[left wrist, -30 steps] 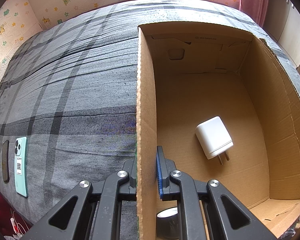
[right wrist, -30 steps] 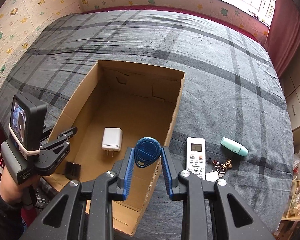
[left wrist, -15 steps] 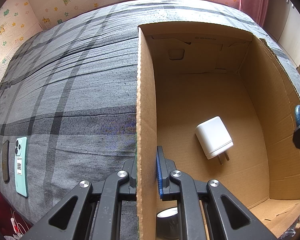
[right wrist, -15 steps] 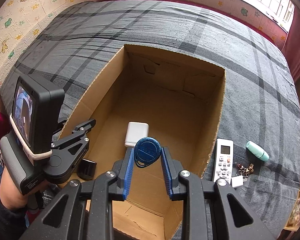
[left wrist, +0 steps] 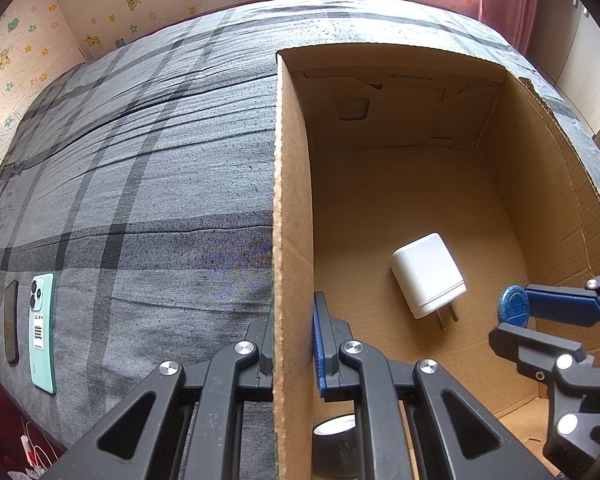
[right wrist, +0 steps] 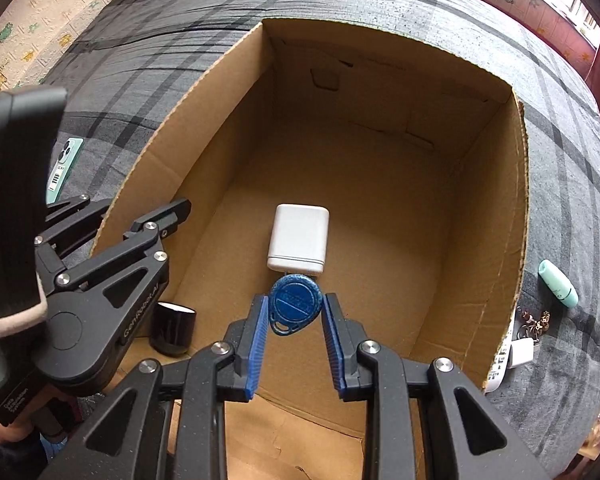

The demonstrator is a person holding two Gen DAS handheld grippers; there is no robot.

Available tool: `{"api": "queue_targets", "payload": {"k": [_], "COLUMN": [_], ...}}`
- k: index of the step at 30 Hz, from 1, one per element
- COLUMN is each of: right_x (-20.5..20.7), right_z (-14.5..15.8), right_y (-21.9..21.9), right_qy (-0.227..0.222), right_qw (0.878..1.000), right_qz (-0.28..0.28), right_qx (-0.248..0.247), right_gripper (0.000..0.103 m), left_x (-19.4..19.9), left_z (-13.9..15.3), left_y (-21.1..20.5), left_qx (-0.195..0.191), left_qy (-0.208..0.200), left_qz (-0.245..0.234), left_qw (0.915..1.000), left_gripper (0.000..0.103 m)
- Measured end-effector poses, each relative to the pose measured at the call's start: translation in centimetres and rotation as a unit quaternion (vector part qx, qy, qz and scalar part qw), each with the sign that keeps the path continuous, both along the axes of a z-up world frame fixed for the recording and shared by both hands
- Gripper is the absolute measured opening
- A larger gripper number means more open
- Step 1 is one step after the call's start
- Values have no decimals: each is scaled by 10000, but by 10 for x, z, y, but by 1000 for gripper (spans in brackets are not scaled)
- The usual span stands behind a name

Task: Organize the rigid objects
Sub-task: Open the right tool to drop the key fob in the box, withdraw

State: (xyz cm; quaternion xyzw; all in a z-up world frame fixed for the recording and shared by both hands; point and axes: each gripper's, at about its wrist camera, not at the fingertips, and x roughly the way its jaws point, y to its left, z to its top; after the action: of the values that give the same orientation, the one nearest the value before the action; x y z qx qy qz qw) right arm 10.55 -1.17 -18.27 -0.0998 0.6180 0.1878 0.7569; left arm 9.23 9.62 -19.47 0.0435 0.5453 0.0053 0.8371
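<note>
An open cardboard box (left wrist: 292, 160) stands on a grey plaid bed. My left gripper (left wrist: 294, 320) is shut on the box's left wall, one finger outside and one inside. A white plug charger (left wrist: 428, 276) lies on the box floor. My right gripper (right wrist: 295, 314) is shut on a round blue key fob (right wrist: 295, 298) and hangs inside the box, just above the charger's (right wrist: 298, 240) near end. In the left wrist view the fob (left wrist: 513, 306) and the right gripper (left wrist: 516, 322) show at the right edge.
A black cup (right wrist: 172, 328) stands in the box's near left corner. A mint phone (left wrist: 42, 332) and a dark flat item (left wrist: 11, 322) lie left of the box. Right of it are a mint tube (right wrist: 558, 284), a beaded keychain (right wrist: 534, 320), a small white adapter (right wrist: 520, 354).
My right gripper has sunk with the fob from above the box's right rim down into the box, over the charger, and entered the left wrist view. The left gripper has kept still.
</note>
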Motion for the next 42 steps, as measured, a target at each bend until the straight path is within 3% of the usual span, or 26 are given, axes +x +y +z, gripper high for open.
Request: {"api": "queue_targets", "payload": {"k": [13, 24, 34, 38, 42], "right_x": [4, 2, -7, -9, -13], "right_z": [-40, -44, -25, -18, -9], "right_y": [10, 8, 6, 8, 5], "right_qy": [524, 525, 228, 182, 97], "right_qw": [9985, 9985, 9996, 9995, 9996], "right_qz": [78, 82, 168, 250, 270], "right_qx": [-108, -104, -58, -116, -79], "right_gripper": [29, 29, 54, 57, 68], "left_x": [0, 0, 0, 0, 0], "left_z": [-1, 0, 1, 1, 1], "left_y": [0, 0, -2, -2, -2], "left_qx": [11, 10, 24, 20, 29], "left_qy": [-3, -7, -3, -6, -3], "left_qz": [-3, -18, -17, -20, -18], "left_qw": [10000, 10000, 10000, 10000, 10000], "left_gripper": [13, 13, 13, 13, 13]}}
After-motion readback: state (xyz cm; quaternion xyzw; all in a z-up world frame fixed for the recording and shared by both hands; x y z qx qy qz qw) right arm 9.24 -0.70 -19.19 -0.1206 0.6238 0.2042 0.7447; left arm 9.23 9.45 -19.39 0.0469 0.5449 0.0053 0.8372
